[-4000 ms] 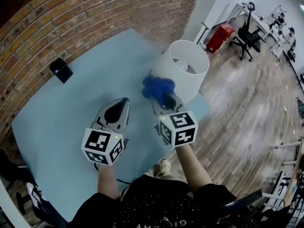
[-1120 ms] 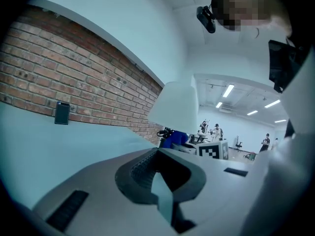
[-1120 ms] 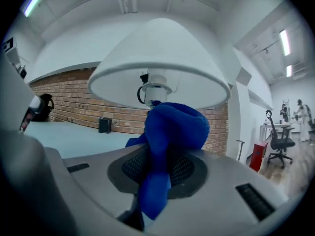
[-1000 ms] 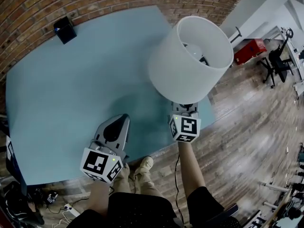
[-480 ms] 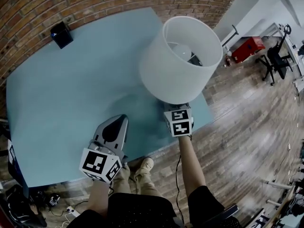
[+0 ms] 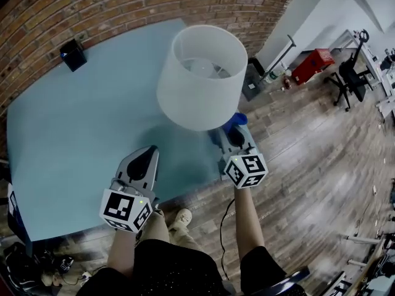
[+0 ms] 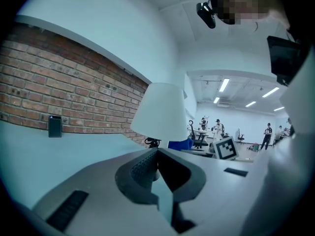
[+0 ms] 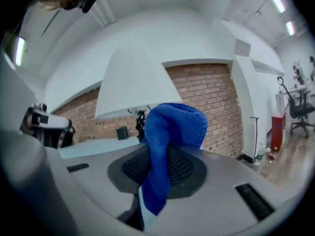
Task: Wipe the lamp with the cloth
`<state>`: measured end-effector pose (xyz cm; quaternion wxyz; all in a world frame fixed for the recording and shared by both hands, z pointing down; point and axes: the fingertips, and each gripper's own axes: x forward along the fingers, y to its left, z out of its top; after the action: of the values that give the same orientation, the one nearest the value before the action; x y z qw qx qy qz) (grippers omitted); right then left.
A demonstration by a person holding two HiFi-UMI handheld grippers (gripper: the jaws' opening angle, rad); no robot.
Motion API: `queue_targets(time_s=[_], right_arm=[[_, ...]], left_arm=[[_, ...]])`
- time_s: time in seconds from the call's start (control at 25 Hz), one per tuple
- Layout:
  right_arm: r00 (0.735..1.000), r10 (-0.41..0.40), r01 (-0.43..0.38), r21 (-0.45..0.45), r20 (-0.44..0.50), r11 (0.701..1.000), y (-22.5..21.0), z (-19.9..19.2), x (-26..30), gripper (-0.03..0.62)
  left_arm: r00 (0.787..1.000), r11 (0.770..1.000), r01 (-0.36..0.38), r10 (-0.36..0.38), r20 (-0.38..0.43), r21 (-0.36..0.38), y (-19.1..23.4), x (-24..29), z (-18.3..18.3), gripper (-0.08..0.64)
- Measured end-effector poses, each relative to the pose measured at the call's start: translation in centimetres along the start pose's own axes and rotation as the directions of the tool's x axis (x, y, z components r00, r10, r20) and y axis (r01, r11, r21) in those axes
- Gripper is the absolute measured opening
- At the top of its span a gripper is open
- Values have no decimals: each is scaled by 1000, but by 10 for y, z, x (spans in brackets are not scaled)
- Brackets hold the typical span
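A lamp with a white shade point(image 6: 197, 79) stands on the light blue table point(image 6: 74, 134) near its right edge. My right gripper point(image 6: 233, 129) is shut on a blue cloth point(image 6: 234, 121), just below the shade's lower right rim. In the right gripper view the cloth point(image 8: 170, 141) bulges up between the jaws, with the shade point(image 8: 133, 90) and dark stem point(image 8: 141, 124) close behind. My left gripper point(image 6: 150, 151) hovers shut and empty over the table's near side, left of the lamp. The left gripper view shows the shade point(image 7: 160, 112) ahead and the cloth point(image 7: 179, 144) beside it.
A small black box point(image 6: 73, 54) stands at the table's far left by the brick wall. Beyond the right table edge is wooden floor with a grey box point(image 6: 253, 79), a red cabinet point(image 6: 311, 63) and an office chair point(image 6: 352, 73). Several people stand far off.
My right gripper has come out from under the shade's near side to its right side, so the blue cloth shows again. The left gripper has barely moved.
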<state>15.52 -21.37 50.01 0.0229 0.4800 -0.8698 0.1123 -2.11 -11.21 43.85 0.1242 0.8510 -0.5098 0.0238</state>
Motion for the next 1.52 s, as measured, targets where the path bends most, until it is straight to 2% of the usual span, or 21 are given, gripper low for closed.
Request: queue_targets(time_s=[0.16, 0.36, 0.64, 0.8, 0.92, 1.04, 1.16, 1.36, 1.44, 1.52], right_arm=[[987, 89, -113, 187, 134, 976, -18, 30, 3, 74], [964, 184, -235, 288, 192, 928, -23, 31, 33, 74], [923, 349, -384, 304, 164, 872, -19, 22, 74, 74], [904, 413, -427, 308, 112, 850, -17, 8, 89, 74], [900, 436, -423, 287, 20, 860, -17, -13, 96, 74], [885, 449, -418, 215, -122, 883, -15, -37, 101, 74], [874, 428, -407, 134, -229, 904, -17, -52, 103, 74], [844, 375, -377, 73, -384, 923, -22, -69, 96, 74], [852, 346, -347, 71, -392, 935, -24, -72, 88, 75], [876, 300, -291, 82, -377, 953, -31, -70, 74, 74]], left_arm=[[1000, 1000, 4, -4, -2, -1, -15, 5, 0, 9], [1000, 1000, -3, 3, -3, 18, -8, 27, 4, 9], [1000, 1000, -25, 25, -1, 11, 14, 63, 11, 9], [1000, 999, -29, 29, -9, 18, 22, 75, 8, 9], [1000, 1000, -26, 26, -10, 8, 23, 76, 4, 9], [999, 999, -32, 32, -8, -19, 26, 78, -3, 9], [999, 999, -32, 32, -15, -19, 26, 83, -8, 9], [1000, 1000, -8, 8, -9, -1, 20, 84, -8, 9], [1000, 1000, -6, 6, -9, -6, 21, 81, -10, 9], [1000, 1000, -6, 6, -4, -9, 20, 76, -12, 9]])
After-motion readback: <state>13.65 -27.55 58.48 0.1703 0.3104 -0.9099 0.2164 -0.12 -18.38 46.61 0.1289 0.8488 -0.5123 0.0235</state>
